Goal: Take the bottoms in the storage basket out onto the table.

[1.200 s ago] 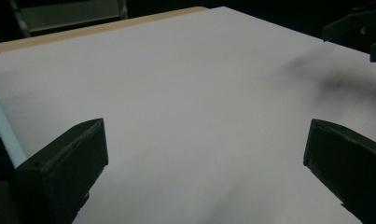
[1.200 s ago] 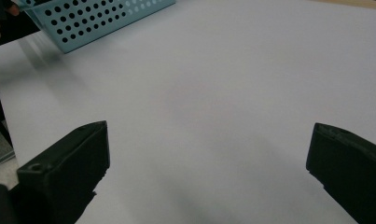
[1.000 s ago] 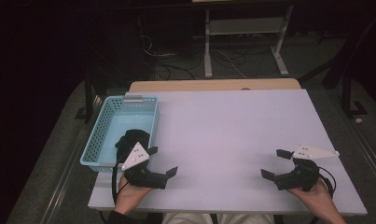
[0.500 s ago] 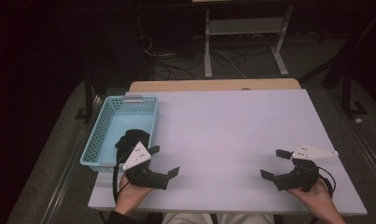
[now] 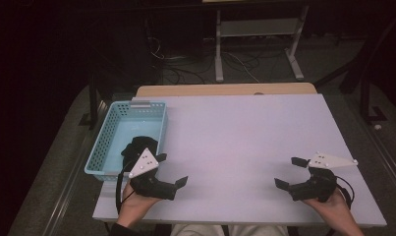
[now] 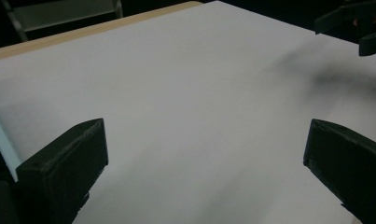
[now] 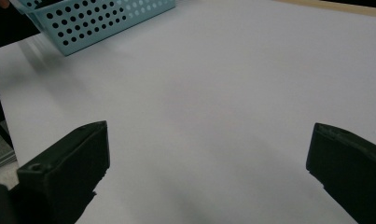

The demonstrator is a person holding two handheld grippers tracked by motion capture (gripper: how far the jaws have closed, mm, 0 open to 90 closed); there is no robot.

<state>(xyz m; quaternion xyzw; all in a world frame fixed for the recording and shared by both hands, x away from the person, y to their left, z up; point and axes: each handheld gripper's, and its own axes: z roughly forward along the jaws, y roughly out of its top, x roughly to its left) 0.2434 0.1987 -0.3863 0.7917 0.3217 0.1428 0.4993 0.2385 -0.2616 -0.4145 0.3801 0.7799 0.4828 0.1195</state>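
My left gripper (image 5: 172,169) rests at the near left of the white table (image 5: 235,132), jaws wide open with nothing between them. In the left gripper view the left gripper (image 6: 204,156) faces bare tabletop, and the right gripper (image 6: 358,25) shows at the top right. My right gripper (image 5: 289,172) sits at the near right, also open and empty. The right gripper (image 7: 206,158) looks across the table toward a light blue perforated basket (image 7: 97,18). A hand holds each gripper from the table's near edge.
The blue basket (image 5: 101,147) stands at the table's left edge, just beyond the left gripper. A dark shape (image 5: 136,146) lies at its near end; I cannot tell what it is. A wooden strip (image 5: 225,90) runs along the far edge. A metal frame (image 5: 254,44) and cables lie on the floor beyond.
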